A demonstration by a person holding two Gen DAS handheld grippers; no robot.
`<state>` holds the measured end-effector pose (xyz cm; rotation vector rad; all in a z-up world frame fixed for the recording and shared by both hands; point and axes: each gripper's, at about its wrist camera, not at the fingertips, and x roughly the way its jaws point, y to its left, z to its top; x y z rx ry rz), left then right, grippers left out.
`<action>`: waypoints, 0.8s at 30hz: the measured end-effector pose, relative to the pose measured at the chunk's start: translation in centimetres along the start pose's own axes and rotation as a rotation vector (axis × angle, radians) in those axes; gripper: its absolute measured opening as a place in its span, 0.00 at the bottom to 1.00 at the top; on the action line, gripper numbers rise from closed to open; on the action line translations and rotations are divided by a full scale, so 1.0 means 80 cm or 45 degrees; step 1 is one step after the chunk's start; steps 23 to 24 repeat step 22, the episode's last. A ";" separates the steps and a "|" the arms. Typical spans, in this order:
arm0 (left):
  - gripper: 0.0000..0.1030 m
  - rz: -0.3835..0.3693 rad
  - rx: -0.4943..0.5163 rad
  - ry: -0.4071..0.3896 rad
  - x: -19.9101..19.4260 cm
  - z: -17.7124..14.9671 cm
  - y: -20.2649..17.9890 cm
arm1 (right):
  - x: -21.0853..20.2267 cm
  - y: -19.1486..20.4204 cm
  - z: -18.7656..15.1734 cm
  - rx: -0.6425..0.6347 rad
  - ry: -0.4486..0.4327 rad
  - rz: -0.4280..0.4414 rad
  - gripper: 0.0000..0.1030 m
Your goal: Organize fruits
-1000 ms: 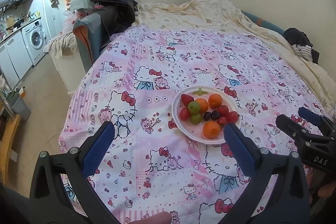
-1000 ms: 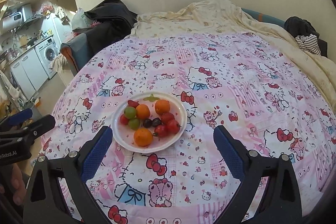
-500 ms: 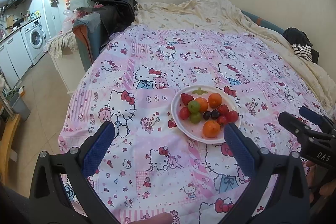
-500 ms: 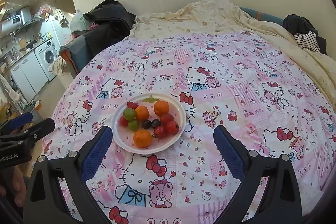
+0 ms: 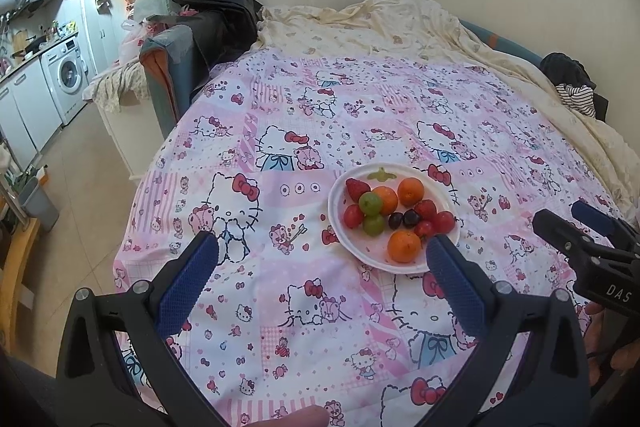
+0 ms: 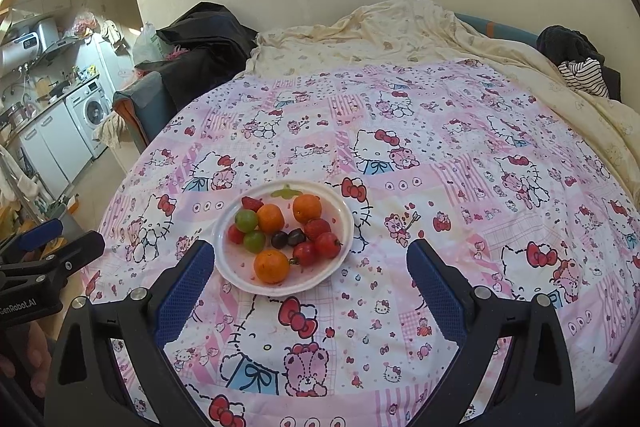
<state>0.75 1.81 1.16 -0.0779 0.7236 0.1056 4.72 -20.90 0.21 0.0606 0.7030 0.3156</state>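
Observation:
A white plate (image 5: 336,199) (image 6: 344,215) sits on the pink cartoon-cat bedspread (image 5: 312,115) (image 6: 460,167). It carries three oranges (image 5: 404,246) (image 6: 272,266), two green grapes (image 5: 370,203) (image 6: 245,220), two dark grapes (image 5: 403,219) (image 6: 288,238), strawberries (image 5: 354,187) (image 6: 251,203) and red cherry tomatoes (image 5: 444,221) (image 6: 327,245). My left gripper (image 5: 322,259) hovers open, short of the plate and to its left. Open too, my right gripper (image 6: 308,259) hangs over the plate's near right edge. Nothing is between either pair of fingers.
A cream blanket (image 5: 380,27) (image 6: 380,31) is bunched at the far side of the bed. Dark clothes (image 5: 212,7) lie on a chair at the back left, and striped clothing (image 6: 580,75) at the right. Left of the bed are bare floor and a kitchen with a washing machine (image 5: 66,79).
Both grippers have drifted only slightly; in the right wrist view the plate sits a little further left and closer. The fruit has not moved.

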 end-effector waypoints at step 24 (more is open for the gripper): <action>0.99 -0.011 0.000 0.000 0.001 0.000 -0.002 | 0.001 -0.001 0.000 0.001 0.001 0.000 0.96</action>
